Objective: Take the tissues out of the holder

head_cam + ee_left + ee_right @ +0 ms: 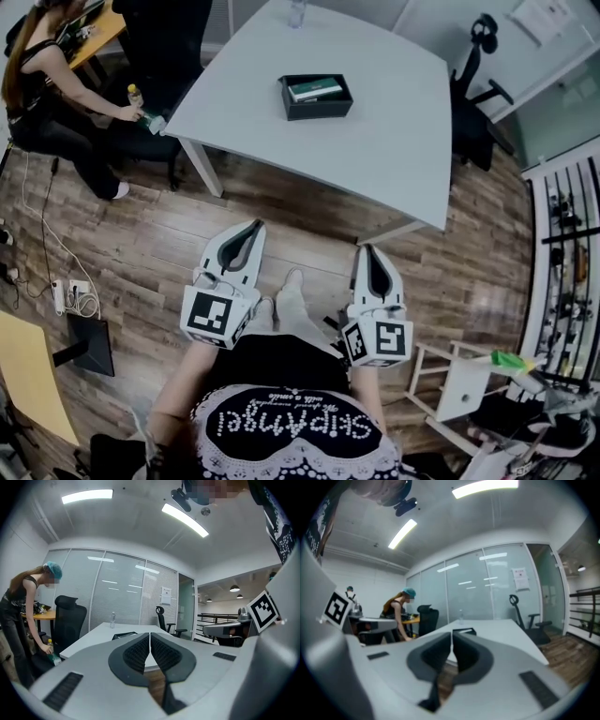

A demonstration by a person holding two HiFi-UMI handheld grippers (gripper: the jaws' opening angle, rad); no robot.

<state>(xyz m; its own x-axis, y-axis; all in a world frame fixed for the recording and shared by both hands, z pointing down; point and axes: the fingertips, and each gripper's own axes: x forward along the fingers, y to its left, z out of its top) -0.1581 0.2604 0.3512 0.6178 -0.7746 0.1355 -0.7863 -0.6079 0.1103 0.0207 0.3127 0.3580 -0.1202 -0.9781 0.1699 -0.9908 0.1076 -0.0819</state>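
1. Black tray-style holder [317, 97] sits mid-table w/ the tissues [315, 89], a green-and-white pack, lying flat inside. The top is open, so access from above looks easy.
2. Grey table [394, 122] is well ahead of both tools. Neither is over it yet; they hang above the wood floor [141, 253].
3. Left tool [247, 228]: clenched, pads meeting, nothing btwn them. Right tool [368, 251]: same, clenched & empty.
4. Both point roughly level twd the table, side by side. Prob. a carry posture for the approach, not a grasp.
5. Step in hand, my read: approach, tissues not yet touched. Jaws must part before reaching into the holder.
6. Risk: holder looks light & loose on the table and may lift w/ the pack, so one tool could pin its rim.
7. Another person [47, 84] bends by a desk far left w/ a bottle, well apart from the holder.
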